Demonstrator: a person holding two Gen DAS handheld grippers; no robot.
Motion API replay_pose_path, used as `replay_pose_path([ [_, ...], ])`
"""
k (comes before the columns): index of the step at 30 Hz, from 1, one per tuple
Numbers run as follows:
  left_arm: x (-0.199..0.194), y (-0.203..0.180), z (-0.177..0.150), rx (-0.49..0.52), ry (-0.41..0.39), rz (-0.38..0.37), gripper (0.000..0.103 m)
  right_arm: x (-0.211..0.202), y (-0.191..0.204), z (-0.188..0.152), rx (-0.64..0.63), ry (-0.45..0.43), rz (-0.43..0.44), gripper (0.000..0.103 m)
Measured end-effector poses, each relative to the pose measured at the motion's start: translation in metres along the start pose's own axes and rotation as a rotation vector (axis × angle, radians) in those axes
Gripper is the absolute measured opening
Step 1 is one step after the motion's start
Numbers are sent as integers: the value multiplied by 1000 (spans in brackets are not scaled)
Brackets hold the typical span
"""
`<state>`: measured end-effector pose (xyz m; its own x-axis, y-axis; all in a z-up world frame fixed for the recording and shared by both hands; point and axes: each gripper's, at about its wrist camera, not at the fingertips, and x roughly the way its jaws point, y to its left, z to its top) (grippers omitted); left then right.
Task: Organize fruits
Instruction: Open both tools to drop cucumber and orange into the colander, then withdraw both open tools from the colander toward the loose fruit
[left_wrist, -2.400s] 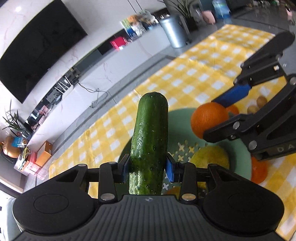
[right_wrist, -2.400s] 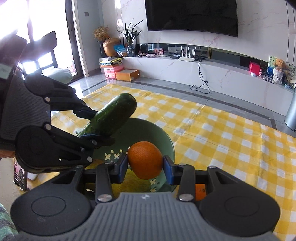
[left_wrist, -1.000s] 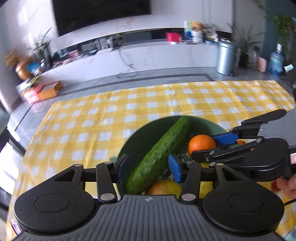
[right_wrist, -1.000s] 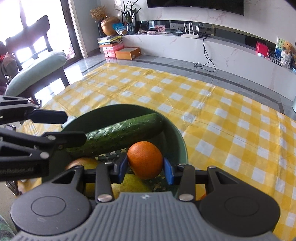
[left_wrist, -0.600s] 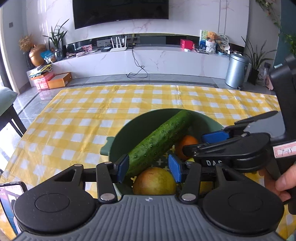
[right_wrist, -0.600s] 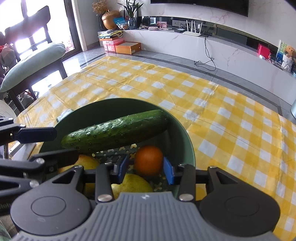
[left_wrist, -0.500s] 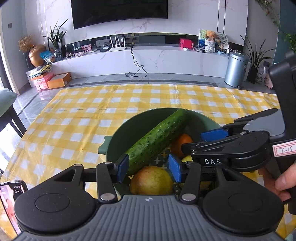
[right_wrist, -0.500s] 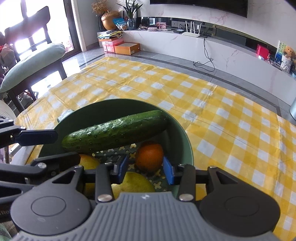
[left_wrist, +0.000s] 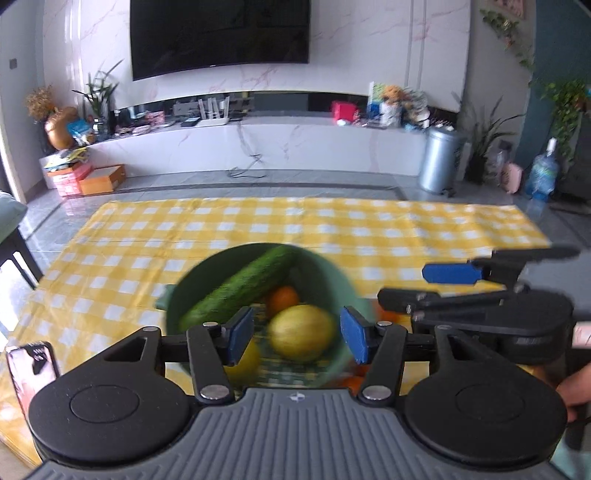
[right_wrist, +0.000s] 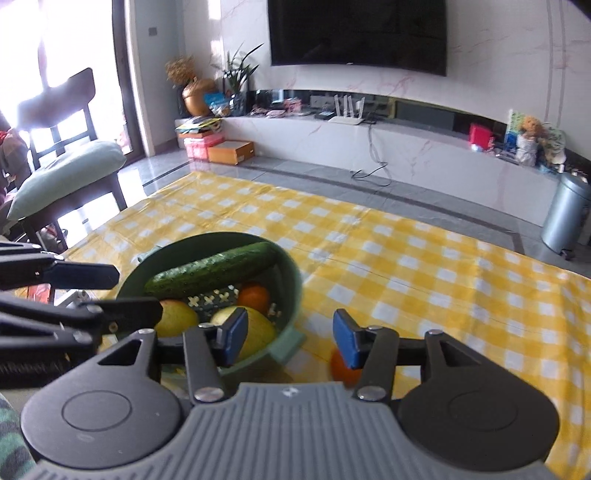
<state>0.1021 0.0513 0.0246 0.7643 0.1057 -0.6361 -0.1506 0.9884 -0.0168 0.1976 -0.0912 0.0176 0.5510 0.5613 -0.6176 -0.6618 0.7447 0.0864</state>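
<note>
Right wrist view shows the right claw (right_wrist: 286, 338) with its jaws apart and nothing between them; they have just been opening after letting go of the orange (right_wrist: 254, 297), which now sits in the green bowl (right_wrist: 291, 291) under the cucumber (right_wrist: 214, 271). The left claw (left_wrist: 297, 338) is likewise spread and empty, its jaws having just widened off the cucumber. To finish this release cleanly, both claws should probably lift straight clear of the rim, so no pad drags the cucumber, which lies propped across the fruit. Only the right view shows a loose orange fruit (right_wrist: 341, 369) on the checked cloth (right_wrist: 424, 266), just beside the bowl and half hidden behind the claw, likely next. The left view, blurred, shows the yellow fruit (left_wrist: 301, 334) better.
</note>
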Motion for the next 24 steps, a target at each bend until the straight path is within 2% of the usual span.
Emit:
replay_pose_path([
  [8, -22, -37, -16, -106, 28, -165, 66, -55, -30, -55, 128, -7, -94, 53],
  [11, -24, -53, -24, -101, 45, -205, 66, -66, -39, -73, 183, 0, -118, 54],
  [18, -18, -71, -40, -105, 75, -249, 67, -79, -48, -112, 224, 15, -162, 57],
  [24, -12, -71, -49, -58, 63, -257, 67, -77, -51, -117, 241, 10, -131, 59],
])
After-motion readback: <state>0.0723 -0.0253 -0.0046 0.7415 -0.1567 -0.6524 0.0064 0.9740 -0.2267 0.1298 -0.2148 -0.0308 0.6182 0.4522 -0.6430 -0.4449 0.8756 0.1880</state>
